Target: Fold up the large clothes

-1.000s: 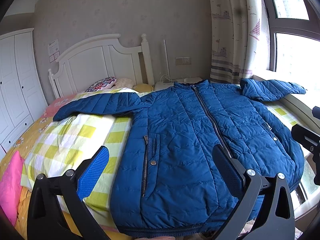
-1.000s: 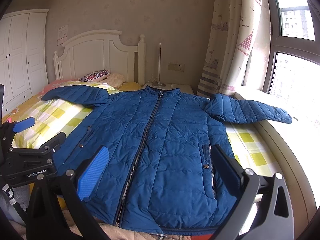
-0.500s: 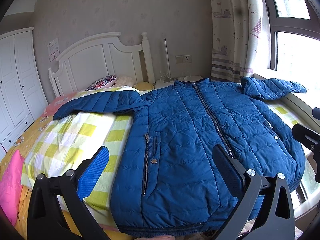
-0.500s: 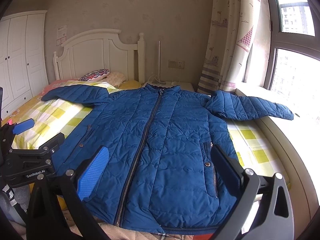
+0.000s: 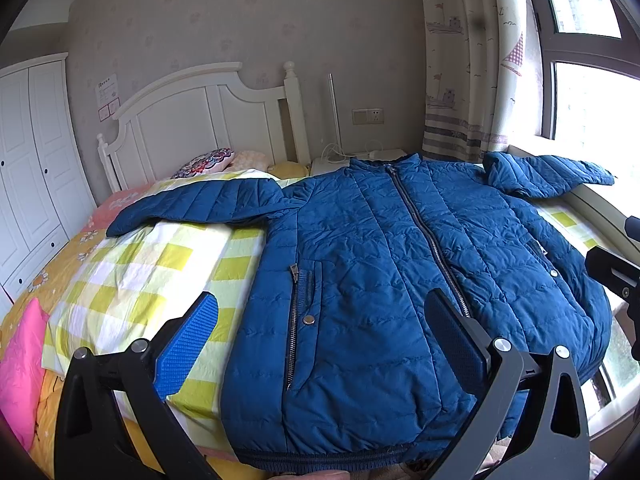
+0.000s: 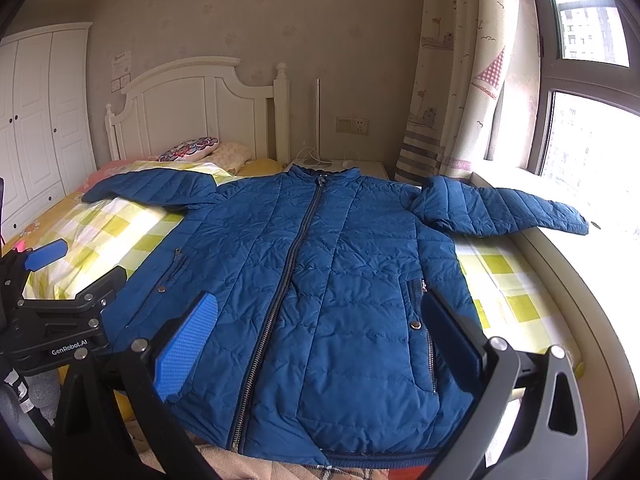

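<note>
While both grippers gape, the jacket [image 5: 360, 280] lies flat, zipped.

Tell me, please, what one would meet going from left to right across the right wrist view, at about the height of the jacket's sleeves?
White wardrobe → jacket's left-hand sleeve → jacket's zipper → jacket's right-hand sleeve → bright window.

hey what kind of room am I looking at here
A bedroom, most likely in a home. A white headboard stands behind a bed covered by a checked quilt, with a white wardrobe beside it and a blue jacket spread flat.
</note>
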